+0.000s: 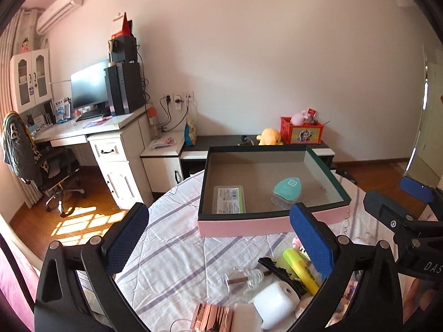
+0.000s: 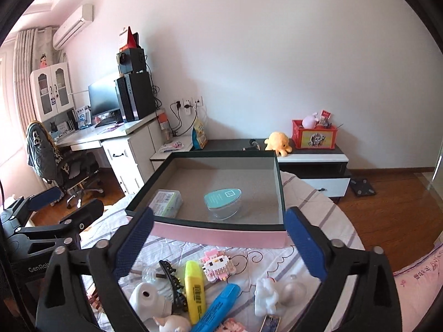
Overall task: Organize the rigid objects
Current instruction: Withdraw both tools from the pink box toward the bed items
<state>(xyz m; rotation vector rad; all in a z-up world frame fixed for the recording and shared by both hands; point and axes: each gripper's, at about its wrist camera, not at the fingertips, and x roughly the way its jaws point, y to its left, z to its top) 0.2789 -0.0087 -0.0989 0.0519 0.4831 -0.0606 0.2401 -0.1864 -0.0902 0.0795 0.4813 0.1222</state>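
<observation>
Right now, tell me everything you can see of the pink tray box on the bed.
The pink tray box is shallow, rectangular and open-topped, cardboard by its look, with pink outer walls, a dark green rim and a grey floor. It rests flat on the striped bedspread. Inside lie a teal-lidded clear case and a labelled green packet, apart.

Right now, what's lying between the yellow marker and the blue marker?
Nothing. In the right wrist view the yellow marker and the blue marker lie side by side, with only a thin strip of striped bedsheet between them.
</observation>
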